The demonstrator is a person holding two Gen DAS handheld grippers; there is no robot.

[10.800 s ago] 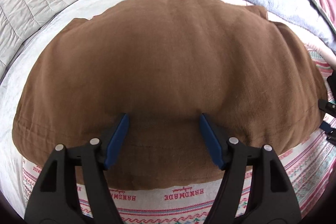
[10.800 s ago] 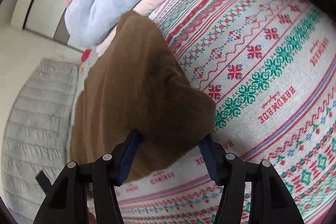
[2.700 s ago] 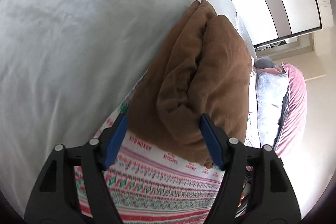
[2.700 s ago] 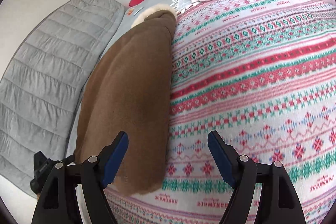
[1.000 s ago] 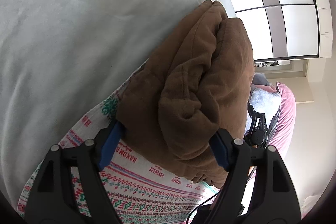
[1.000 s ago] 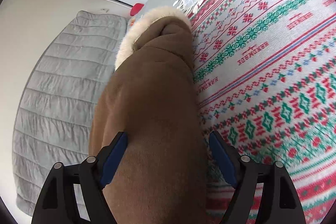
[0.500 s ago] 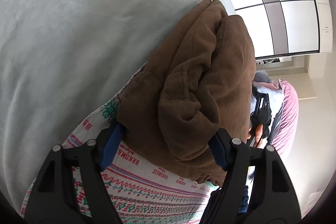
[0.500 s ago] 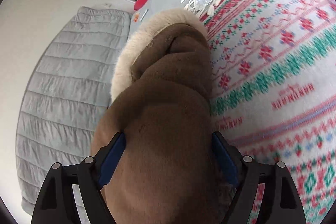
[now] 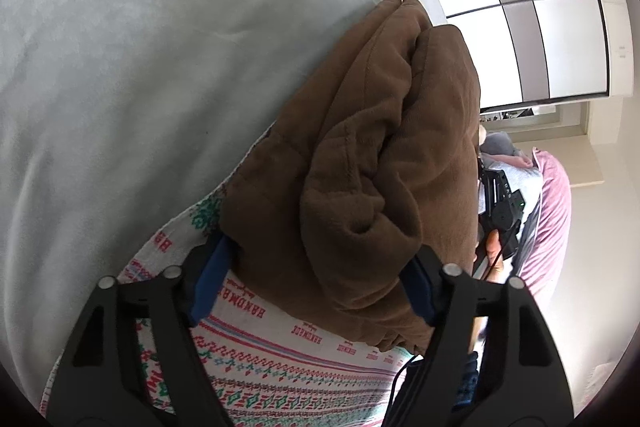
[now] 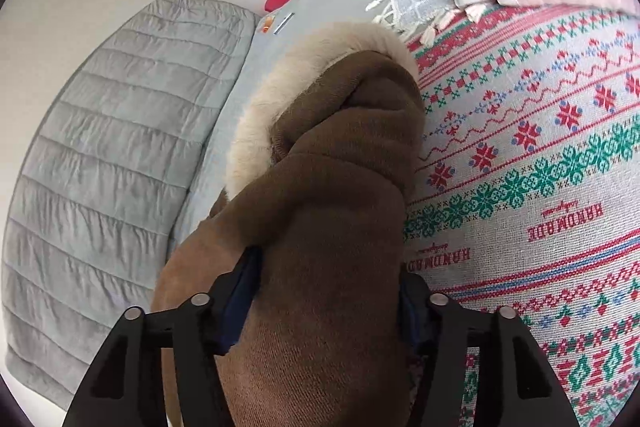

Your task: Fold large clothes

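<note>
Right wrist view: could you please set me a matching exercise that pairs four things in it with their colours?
Things:
1. coat
2. fur trim
3. quilt
4. blanket

Colours:
a. grey
b. cream
c. red and green pattern on a pale ground
d. brown

Pairs: 1-d, 2-b, 3-a, 4-c.
</note>
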